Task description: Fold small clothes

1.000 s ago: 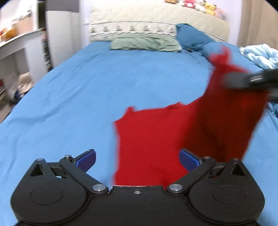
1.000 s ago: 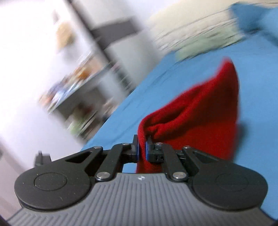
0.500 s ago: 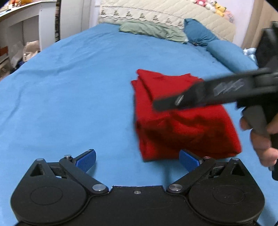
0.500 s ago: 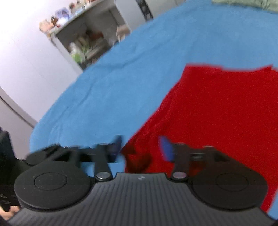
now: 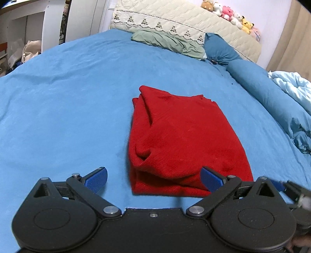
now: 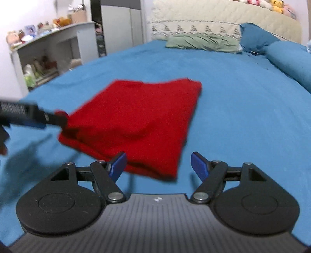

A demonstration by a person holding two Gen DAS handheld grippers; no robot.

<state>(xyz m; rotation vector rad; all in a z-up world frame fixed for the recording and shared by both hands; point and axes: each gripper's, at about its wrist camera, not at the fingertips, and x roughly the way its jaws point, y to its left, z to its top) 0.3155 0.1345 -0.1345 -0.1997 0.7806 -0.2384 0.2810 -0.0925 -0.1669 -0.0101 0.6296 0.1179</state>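
At the bottom of the left wrist view the left tongs [image 5: 153, 180] stand spread wide, their blue pads apart with nothing pinched; the right-hand pad overlaps the near right corner of the red garment [image 5: 180, 140] in the picture, though whether it touches the cloth I cannot tell. At the bottom of the right wrist view the right tongs [image 6: 158, 164] are opening, pads wide apart, and the garment's near edge lies in the gap between them without either pad pressing on it. The red garment is a knitted piece folded into a thick, roughly rectangular bundle lying flat on the blue bed sheet [image 5: 68, 109], just right of centre in the left wrist view and centre-left in the right wrist view. Its surface is a fine, even knit in solid red; the near edge shows stacked layers with a dark slit between them, a small pucker sits near the lower left, and a long crease runs down from the far left corner, where the layers splay slightly. Farther up the frame, a crumpled green cloth [image 5: 169, 42] lies near the head of the bed, with blue pillows [image 5: 246, 75] to its right, a pale blue duvet [image 5: 291, 85] at the right edge, and a cream quilted headboard [image 5: 184, 21] topped by soft toys [image 5: 231, 13] at upper right.
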